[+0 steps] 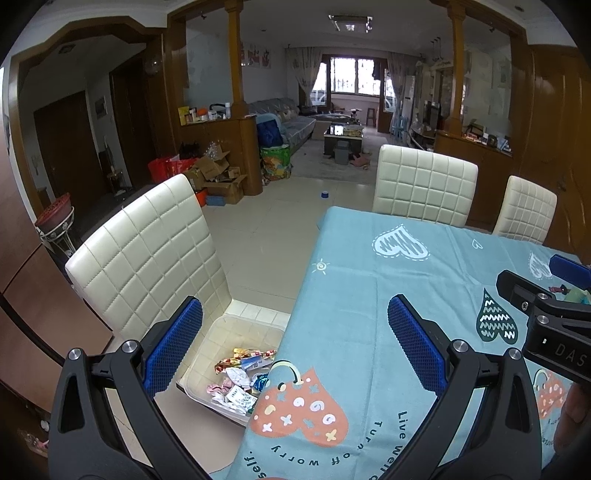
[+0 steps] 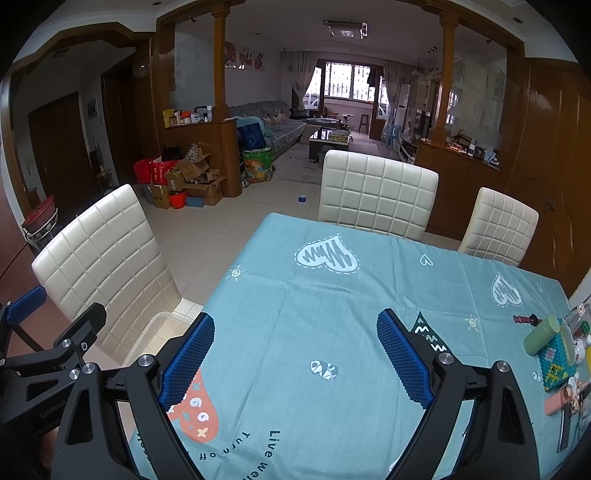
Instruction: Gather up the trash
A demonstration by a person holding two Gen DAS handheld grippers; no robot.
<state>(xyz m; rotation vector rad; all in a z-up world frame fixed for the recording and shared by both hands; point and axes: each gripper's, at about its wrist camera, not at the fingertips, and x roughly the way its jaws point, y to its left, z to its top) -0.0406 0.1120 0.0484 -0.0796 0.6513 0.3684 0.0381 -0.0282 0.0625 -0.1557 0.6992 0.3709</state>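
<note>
while both grippers gape, three chairs (image 2: 376,192) (white) flank table (image 2: 332,295).

**Soft daylight, heavy fisheye bending**

Both wrist views are evenly lit and fairly dim. Daylight enters through the far window (image 1: 354,79) at twelve o'clock, which is blown out white. The ceiling lamp (image 2: 345,29) gives perhaps a faint glow. Shadows are soft. Straight lines bow outward, and corners go black. The far room looks slightly soft.
</note>
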